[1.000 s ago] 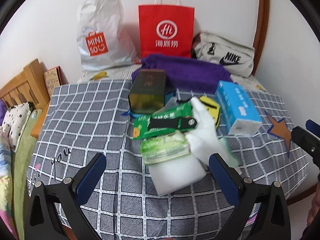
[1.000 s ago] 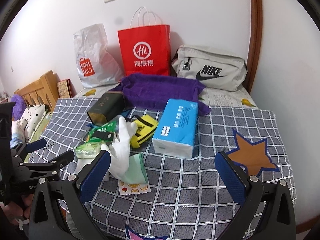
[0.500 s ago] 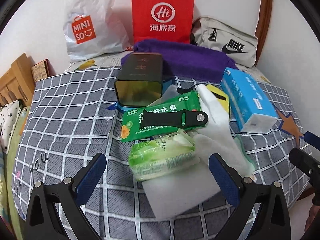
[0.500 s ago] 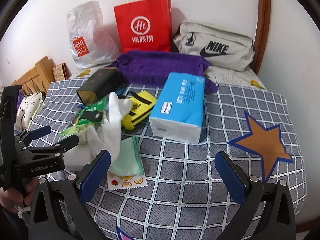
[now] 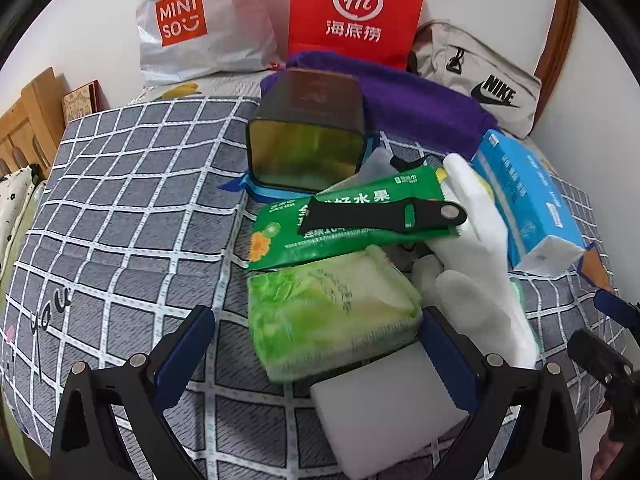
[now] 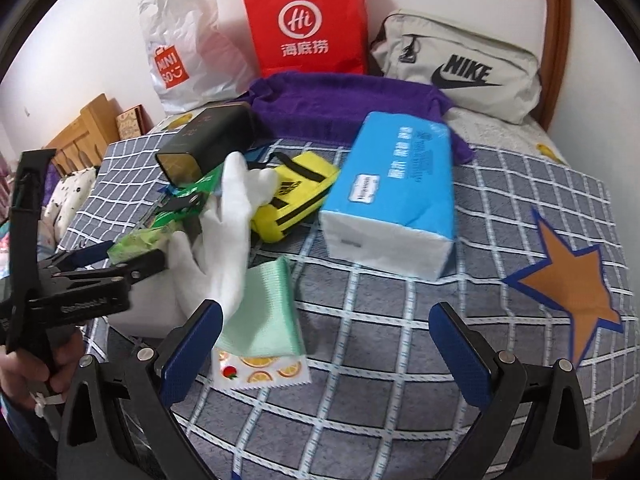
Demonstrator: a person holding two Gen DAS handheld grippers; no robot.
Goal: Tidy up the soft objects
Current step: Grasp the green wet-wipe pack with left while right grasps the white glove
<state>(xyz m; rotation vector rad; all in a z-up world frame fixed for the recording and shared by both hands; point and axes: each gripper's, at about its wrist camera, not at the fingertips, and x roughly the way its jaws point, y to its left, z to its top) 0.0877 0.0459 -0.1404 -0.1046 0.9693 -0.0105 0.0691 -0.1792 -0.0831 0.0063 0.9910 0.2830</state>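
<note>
A pile of things lies on a grey checked bedcover (image 5: 120,208). My left gripper (image 5: 316,344) is open, its jaws on either side of a green tissue pack (image 5: 332,312) that rests on a white foam block (image 5: 384,408). Behind lie a green wipes pouch (image 5: 344,216) with a black strap (image 5: 384,216) on it, a white glove (image 5: 476,256) and a dark tin (image 5: 308,140). My right gripper (image 6: 324,340) is open and empty above the cover, near a mint cloth (image 6: 264,308), the white glove (image 6: 224,232), a yellow pouch (image 6: 296,192) and a blue tissue pack (image 6: 396,188).
A purple towel (image 6: 340,100), a red paper bag (image 6: 308,20), a white Miniso bag (image 6: 180,48) and a grey Nike bag (image 6: 460,64) stand at the back by the wall. A wooden headboard (image 5: 28,120) is at the left. A fruit-print packet (image 6: 260,372) lies under the mint cloth.
Both grippers have moved forward toward the pile. The left gripper's jaws now flank the green tissue pack. Nothing has been picked up.
</note>
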